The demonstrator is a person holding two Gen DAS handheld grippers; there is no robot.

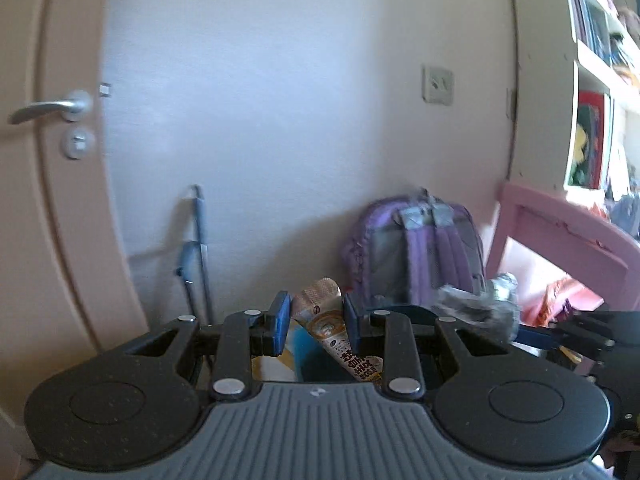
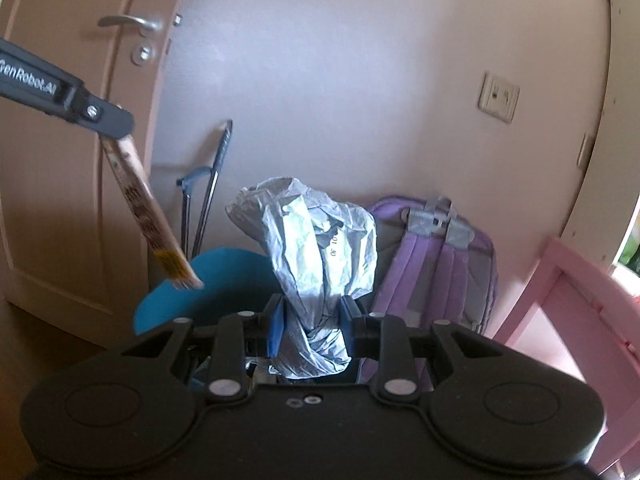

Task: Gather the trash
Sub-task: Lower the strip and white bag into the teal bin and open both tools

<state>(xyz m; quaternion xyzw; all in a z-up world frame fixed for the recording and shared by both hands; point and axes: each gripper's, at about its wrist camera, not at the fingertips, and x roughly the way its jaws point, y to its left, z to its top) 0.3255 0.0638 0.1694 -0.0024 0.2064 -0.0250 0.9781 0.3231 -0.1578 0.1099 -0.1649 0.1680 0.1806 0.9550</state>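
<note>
A pale wall [image 2: 320,80], a door [image 1: 48,160] and a purple backpack [image 2: 432,260] are seen behind. A cone wrapper [image 1: 324,320] is clamped by the left gripper [image 1: 316,320] above a teal bin [image 2: 224,280]; a crumpled silver wrapper [image 2: 316,248] is pinched by the right gripper [image 2: 312,320].

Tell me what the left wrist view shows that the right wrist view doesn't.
Only the left wrist view shows the bookshelf and the printed face of the cone wrapper in the left gripper. Only the right shows the teal bin and the silver wrapper up close in the right gripper. Both share the door, purple backpack and pink chair.
</note>
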